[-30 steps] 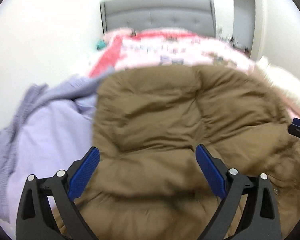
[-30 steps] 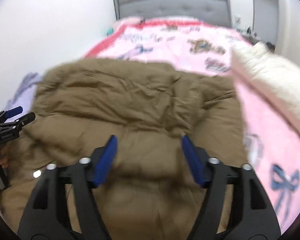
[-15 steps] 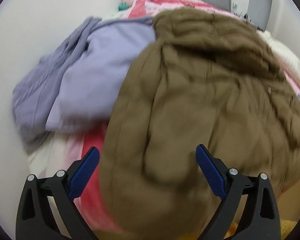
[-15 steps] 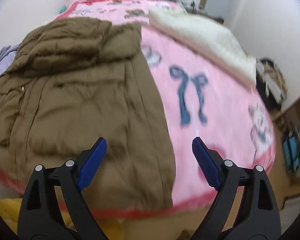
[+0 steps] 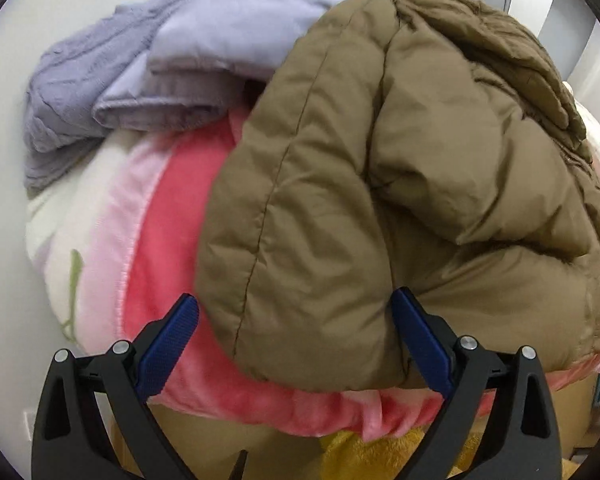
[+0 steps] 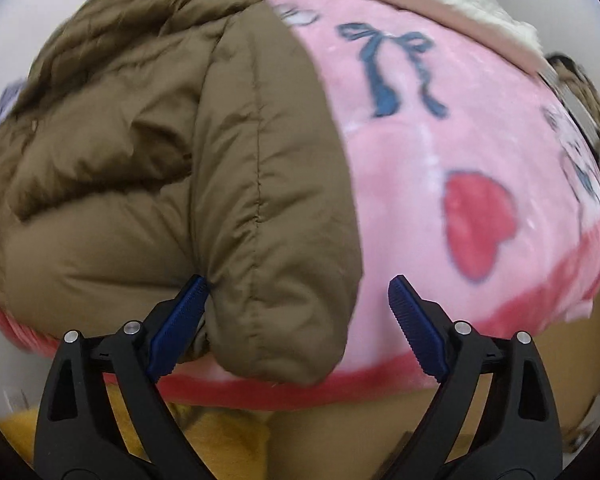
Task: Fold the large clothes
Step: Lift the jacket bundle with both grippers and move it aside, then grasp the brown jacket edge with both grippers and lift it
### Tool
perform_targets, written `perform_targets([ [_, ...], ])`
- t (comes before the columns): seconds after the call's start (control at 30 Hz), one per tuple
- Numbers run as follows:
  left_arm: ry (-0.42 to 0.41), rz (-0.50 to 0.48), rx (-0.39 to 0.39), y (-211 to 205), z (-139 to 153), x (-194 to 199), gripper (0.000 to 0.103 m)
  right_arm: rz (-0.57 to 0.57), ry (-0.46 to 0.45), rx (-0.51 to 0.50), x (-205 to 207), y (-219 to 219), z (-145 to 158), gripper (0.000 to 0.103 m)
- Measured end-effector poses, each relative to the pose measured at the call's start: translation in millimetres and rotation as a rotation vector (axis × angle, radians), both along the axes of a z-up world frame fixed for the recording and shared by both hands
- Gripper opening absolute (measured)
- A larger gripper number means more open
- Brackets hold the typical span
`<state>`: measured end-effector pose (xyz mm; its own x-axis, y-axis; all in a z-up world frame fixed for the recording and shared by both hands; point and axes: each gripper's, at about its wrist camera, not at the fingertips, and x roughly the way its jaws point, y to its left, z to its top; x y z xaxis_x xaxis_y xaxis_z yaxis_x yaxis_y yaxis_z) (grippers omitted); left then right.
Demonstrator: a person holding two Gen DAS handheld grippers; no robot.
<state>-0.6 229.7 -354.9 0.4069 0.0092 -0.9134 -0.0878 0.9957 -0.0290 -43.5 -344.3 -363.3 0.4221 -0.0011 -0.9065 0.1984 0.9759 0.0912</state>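
- We find the brown puffer jacket [image 5: 400, 168] on the bed, over the pink blanket [image 6: 440, 168], its near hem at the bed's edge just ahead of both claws.
- Left claw [image 5: 296, 344]: jaws spread, released; the jacket's left hem corner lies between the pads, not pinched.
- Right claw [image 6: 296, 320]: jaws have just been opening and stand wide; the right hem corner sits between them, its left pad at the fabric, nothing held.
- Lilac garments [image 5: 160, 52] lie beyond the left claw, to its left.
- We judge the folding early: the jacket lies bulky, hem corners yet to be gripped.
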Motion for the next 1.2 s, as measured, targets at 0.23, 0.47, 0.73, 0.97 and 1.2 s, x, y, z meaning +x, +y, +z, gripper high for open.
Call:
perform_targets([
  [0.23, 0.028, -0.016, -0.018, 13, -6, 3, 0.098, 0.018, 0.009, 0.017, 6, 7, -1, 0.085],
  [0.47, 0.055, -0.133, -0.046, 37, -2, 13, 0.099, -0.048, 0.011, 0.032, -3, 5, 2, 0.089],
  [0.73, 0.113, -0.113, -0.190, 55, -27, 46, 0.099, -0.040, 0.030, 0.033, 8, 12, -1, 0.088],
  [0.97, 0.127, 0.003, -0.163, 34, -27, 53, 0.080, -0.022, 0.068, 0.178, 24, 17, -2, 0.046],
  [1.2, 0.231, -0.090, 0.220, -37, 9, 53, 0.019, -0.063, 0.170, 0.252, 31, 5, 26, 0.007],
])
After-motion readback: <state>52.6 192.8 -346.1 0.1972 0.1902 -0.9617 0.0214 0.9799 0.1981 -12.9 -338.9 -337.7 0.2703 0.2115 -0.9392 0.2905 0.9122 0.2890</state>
